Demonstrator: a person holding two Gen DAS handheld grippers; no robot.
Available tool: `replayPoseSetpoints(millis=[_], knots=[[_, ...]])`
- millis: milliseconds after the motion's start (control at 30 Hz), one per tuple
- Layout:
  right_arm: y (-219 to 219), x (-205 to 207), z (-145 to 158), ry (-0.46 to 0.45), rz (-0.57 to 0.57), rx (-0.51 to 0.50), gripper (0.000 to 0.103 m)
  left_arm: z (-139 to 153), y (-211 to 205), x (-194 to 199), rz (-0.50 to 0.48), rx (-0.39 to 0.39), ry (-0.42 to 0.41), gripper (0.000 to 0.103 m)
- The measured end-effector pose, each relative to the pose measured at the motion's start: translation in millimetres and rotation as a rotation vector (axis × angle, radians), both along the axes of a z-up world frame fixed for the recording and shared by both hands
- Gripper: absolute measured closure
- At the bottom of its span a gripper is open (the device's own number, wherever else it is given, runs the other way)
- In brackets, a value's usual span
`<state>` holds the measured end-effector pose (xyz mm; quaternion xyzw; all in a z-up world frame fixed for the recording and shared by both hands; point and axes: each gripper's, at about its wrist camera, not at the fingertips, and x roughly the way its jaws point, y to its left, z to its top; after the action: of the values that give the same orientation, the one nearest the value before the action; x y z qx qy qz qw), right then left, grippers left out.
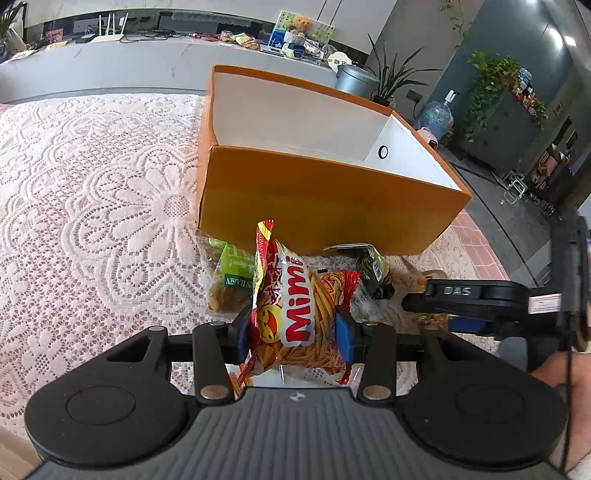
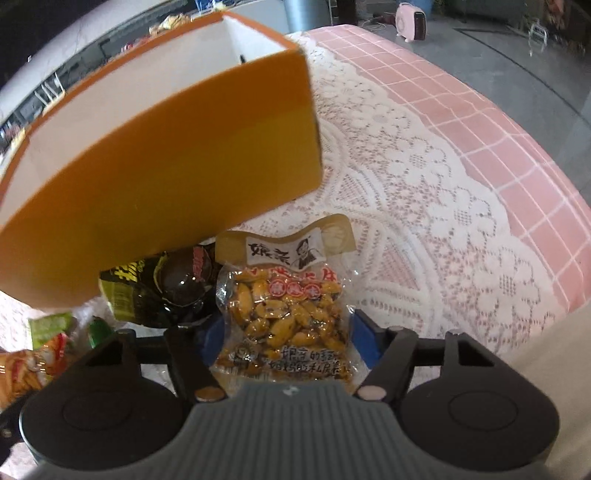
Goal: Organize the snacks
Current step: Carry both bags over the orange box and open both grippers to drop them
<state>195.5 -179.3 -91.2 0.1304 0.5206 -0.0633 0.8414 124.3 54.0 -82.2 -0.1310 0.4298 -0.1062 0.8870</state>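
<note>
My left gripper [image 1: 293, 334] is shut on a red and yellow Mimi snack packet [image 1: 295, 310], held in front of the orange box [image 1: 325, 199], whose white inside looks empty. My right gripper [image 2: 286, 338] has its blue pads on both sides of a clear packet of yellow beans [image 2: 288, 310], which lies beside the orange box [image 2: 177, 166]. The right gripper also shows at the right of the left wrist view [image 1: 461, 295]. A green raisin packet [image 1: 231, 277] and a dark packet [image 1: 373, 271] lie by the box front; the dark packet shows in the right wrist view too [image 2: 166, 288].
The table has a pink checked cloth [image 2: 498, 122] under a white lace overlay [image 1: 92, 206]. A grey counter [image 1: 147, 62] with clutter runs behind the table. Potted plants [image 1: 491, 88], a water bottle and a pink heater [image 2: 412, 16] stand on the floor to the right.
</note>
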Motion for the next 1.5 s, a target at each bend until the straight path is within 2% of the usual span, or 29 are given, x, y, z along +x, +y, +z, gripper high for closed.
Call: replayPoseSetpoints(millis=[100,200,367,633,900,1100,1233,1333,1400,1500], knots=[[-2,-10,10,-0.037,0.011,-0.001,0.036,2,-1,-2,-0.004,0.003,-0.012,0.053],[-3,-24,21,-0.089,0.039,0.002,0.036,6,2,-7,-0.016,-0.030,-0.036,0.053],[0,-44,53,-0.200,0.111,-0.014,0.036,21,1,-17,-0.049,-0.047,-0.108,0.053],[14,-60,106,-0.357,0.255,-0.023,0.036,66,-1,-23,-0.048,0.020,-0.222,0.053],[41,-40,141,-0.453,0.402,-0.065,0.035,106,4,6,0.001,0.074,-0.301,0.053],[51,-7,156,-0.490,0.437,-0.107,0.035,115,-3,37,0.030,0.138,-0.343,0.053],[57,25,154,-0.464,0.446,-0.120,0.035,116,-12,59,0.007,0.168,-0.352,0.053],[64,47,148,-0.442,0.460,-0.143,0.035,109,-16,77,-0.015,0.213,-0.335,0.053],[69,60,142,-0.421,0.468,-0.160,0.035,101,-20,87,-0.040,0.271,-0.327,0.053],[75,80,128,-0.378,0.488,-0.184,0.035,87,-22,100,-0.069,0.304,-0.297,0.053]])
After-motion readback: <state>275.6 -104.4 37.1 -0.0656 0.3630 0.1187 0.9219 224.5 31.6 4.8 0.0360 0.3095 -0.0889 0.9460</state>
